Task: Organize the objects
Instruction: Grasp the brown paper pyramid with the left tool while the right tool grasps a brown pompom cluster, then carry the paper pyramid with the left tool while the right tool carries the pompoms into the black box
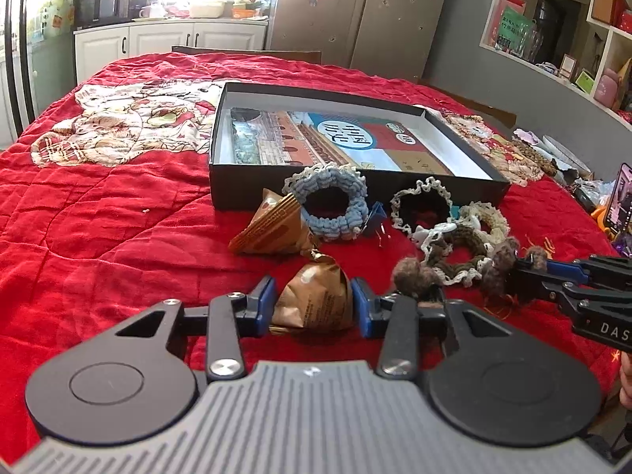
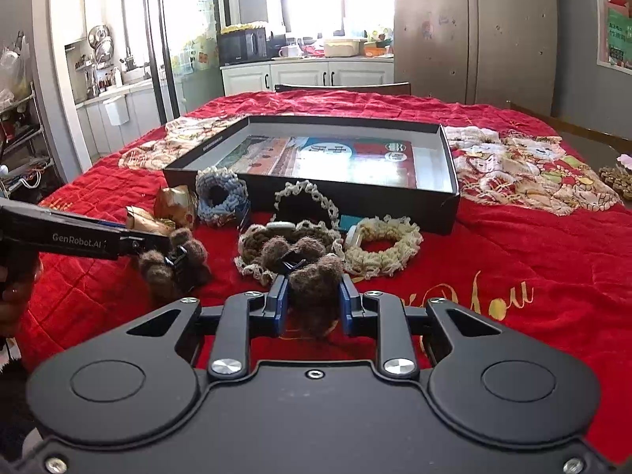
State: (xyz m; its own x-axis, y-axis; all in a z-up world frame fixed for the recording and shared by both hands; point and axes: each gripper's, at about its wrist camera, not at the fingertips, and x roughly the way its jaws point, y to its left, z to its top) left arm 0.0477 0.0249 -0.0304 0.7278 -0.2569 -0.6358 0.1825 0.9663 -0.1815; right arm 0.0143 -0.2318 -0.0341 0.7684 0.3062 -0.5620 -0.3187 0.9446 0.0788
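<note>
Left wrist view: left gripper (image 1: 312, 306) has both blue pads pressed against a brown paper-wrapped packet (image 1: 314, 300) resting on the red quilted cloth (image 1: 98, 217). A second, pyramid-shaped brown packet (image 1: 272, 225) lies just beyond, touching a blue crocheted scrunchie (image 1: 330, 205). Behind these sits a shallow black box (image 1: 355, 185) with a printed book (image 1: 343, 142) flat inside. A brown fuzzy hair clip (image 1: 414, 278) lies just right of the gripper. Right gripper (image 1: 513, 272) enters from the right edge, clamped on another brown fuzzy clip (image 1: 501, 260).

Right wrist view: right gripper (image 2: 312, 300) pinches the brown fuzzy clip (image 2: 316, 280) between its blue pads, low over the cloth (image 2: 513, 245). Beyond it lie an olive scrunchie (image 2: 276, 241), a cream scrunchie (image 2: 387, 245) and a black lace-edged one (image 2: 306, 201), all near the box's (image 2: 355, 193) front wall. Left gripper's arm (image 2: 79, 233) reaches in from the left.
</note>
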